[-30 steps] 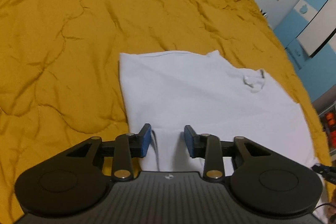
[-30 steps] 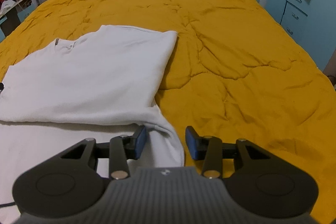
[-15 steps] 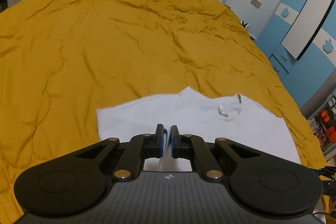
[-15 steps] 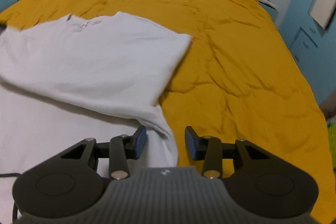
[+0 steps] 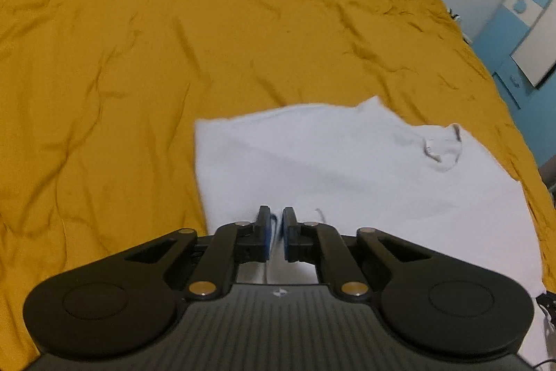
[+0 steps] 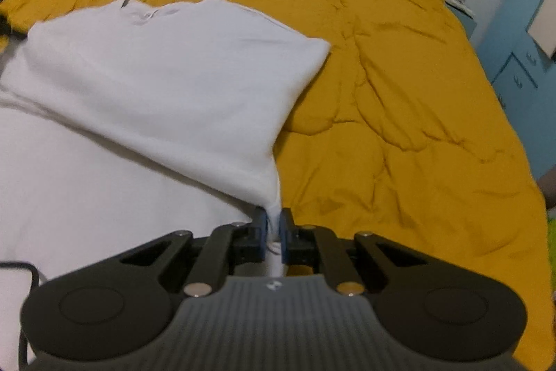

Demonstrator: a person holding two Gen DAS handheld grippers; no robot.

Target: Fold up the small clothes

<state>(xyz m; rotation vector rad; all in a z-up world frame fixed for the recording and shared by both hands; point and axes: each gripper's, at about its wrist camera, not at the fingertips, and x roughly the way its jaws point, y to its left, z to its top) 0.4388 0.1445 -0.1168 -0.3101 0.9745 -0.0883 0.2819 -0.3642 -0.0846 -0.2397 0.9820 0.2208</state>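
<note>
A white T-shirt [image 5: 347,162] lies partly folded on a mustard-yellow bedspread [image 5: 139,58], its collar [image 5: 443,148] at the far right. My left gripper [image 5: 274,225] is shut on the shirt's near edge. In the right wrist view the same shirt [image 6: 156,86] spreads to the left, its collar [image 6: 146,14] at the far end. My right gripper [image 6: 272,223] is shut on the shirt's near right corner, and the cloth pulls up taut into the pads.
The bedspread [image 6: 399,93] stretches far ahead and to the right in the right wrist view. Blue cabinets [image 6: 521,65] and a white wall stand beyond the bed's right side. A black cable [image 6: 21,270] lies on the shirt at lower left.
Both grippers were open a second ago. The left one shut on the shirt's edge first, then the right one shut on the corner. The cloth has lifted toward both grippers.
</note>
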